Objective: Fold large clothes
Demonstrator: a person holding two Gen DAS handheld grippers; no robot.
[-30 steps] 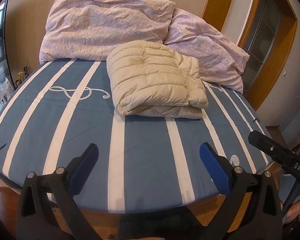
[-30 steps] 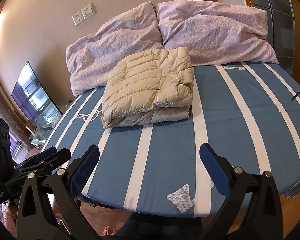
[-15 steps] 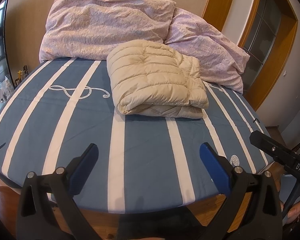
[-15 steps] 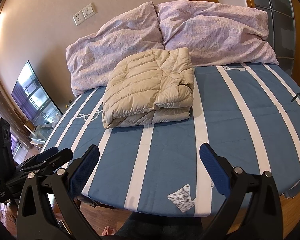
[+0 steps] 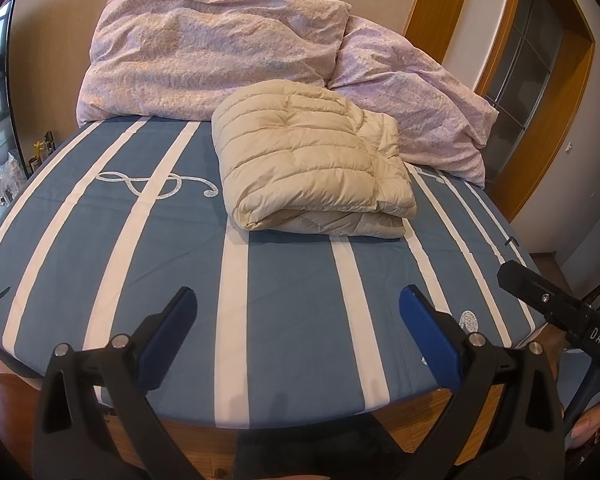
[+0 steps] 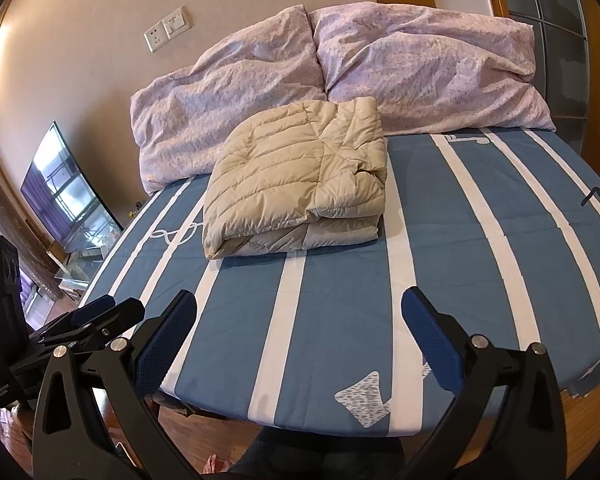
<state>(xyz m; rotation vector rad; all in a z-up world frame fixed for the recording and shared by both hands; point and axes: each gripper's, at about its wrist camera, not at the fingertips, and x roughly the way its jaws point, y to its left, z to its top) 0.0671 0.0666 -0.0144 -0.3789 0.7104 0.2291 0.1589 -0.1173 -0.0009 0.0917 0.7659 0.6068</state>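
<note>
A beige quilted down jacket (image 5: 312,164) lies folded into a thick rectangle on the blue-and-white striped bed sheet (image 5: 284,292), near the pillows; it also shows in the right wrist view (image 6: 296,184). My left gripper (image 5: 298,320) is open and empty, held over the foot edge of the bed, well short of the jacket. My right gripper (image 6: 300,320) is open and empty, also at the foot edge. The left gripper shows at the left of the right wrist view (image 6: 96,316).
Two lilac pillows (image 5: 216,64) (image 6: 428,68) lean on the wall behind the jacket. A wooden door frame (image 5: 540,92) stands to the right. A TV screen (image 6: 64,192) stands left of the bed. The bed's wooden base (image 5: 300,436) lies below the grippers.
Both views have shifted very slightly. The jacket has not moved and both grippers stay open.
</note>
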